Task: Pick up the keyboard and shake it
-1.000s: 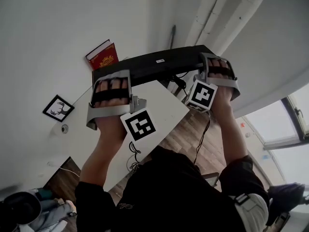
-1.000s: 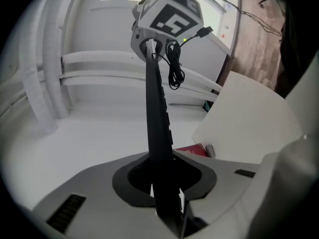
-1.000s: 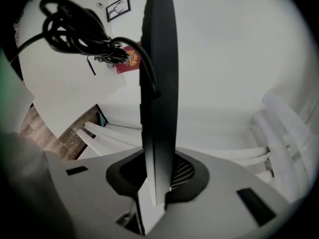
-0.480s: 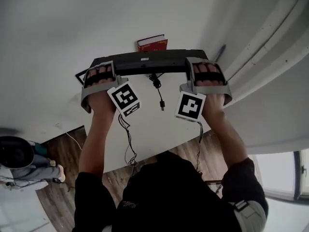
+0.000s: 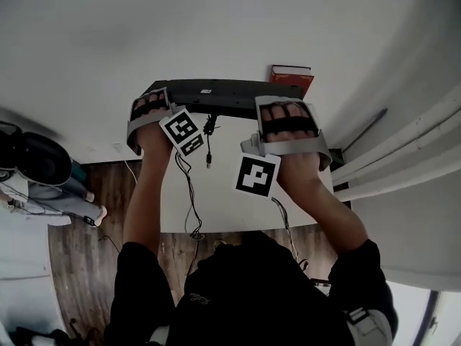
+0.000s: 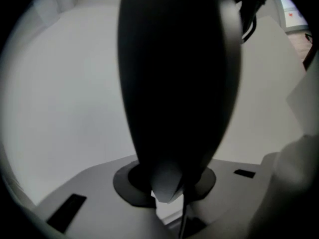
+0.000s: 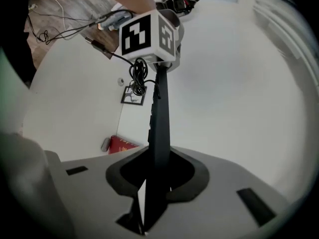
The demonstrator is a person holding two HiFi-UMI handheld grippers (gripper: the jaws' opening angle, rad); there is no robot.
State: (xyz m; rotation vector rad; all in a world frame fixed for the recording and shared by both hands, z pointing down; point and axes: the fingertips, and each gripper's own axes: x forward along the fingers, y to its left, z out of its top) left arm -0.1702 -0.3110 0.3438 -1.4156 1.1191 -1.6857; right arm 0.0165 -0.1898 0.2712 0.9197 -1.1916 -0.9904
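The black keyboard (image 5: 223, 96) is held up in the air above the white table (image 5: 223, 193), underside towards me. My left gripper (image 5: 153, 105) is shut on its left end and my right gripper (image 5: 284, 114) is shut on its right end. In the left gripper view the keyboard (image 6: 174, 73) fills the middle as a dark blurred shape running out of the left gripper (image 6: 167, 188). In the right gripper view the keyboard (image 7: 159, 128) stands edge-on in the right gripper (image 7: 152, 193), with the left gripper's marker cube (image 7: 149, 34) at its far end. The keyboard's cable (image 5: 209, 139) dangles below it.
A red book (image 5: 292, 76) lies on the table beyond the keyboard's right end. A small framed picture (image 7: 133, 96) lies on the table too. Wooden floor (image 5: 86, 222) and a person (image 5: 43, 164) are at the left. White pipes (image 5: 403, 150) run along the right.
The keyboard, still gripped at both ends, has swung from sloping up to the right to nearly level and lower in view. The scene behind it has turned, and the red book now shows at the right.
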